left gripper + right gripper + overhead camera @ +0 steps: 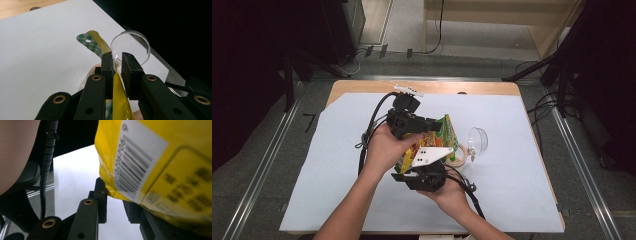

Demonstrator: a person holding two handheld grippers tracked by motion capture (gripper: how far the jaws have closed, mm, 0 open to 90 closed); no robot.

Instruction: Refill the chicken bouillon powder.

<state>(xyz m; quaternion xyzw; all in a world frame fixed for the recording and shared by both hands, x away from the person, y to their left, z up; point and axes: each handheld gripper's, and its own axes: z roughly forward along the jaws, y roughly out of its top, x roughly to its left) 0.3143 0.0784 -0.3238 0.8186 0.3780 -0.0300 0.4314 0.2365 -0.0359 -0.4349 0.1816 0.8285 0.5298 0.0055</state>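
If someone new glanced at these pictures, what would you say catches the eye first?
Most striking is the yellow snack bag held up over the middle of the white sheet, between the left gripper and the right gripper. Its green-checked top edge runs between the left jaws, and the barcode looms above the right ones. Just beyond the bag, a clear plastic cup lies on its side.

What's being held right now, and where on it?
A yellow snack bag. The left gripper pinches its side edge below the checked top; the right gripper clamps its bottom corner near the barcode.
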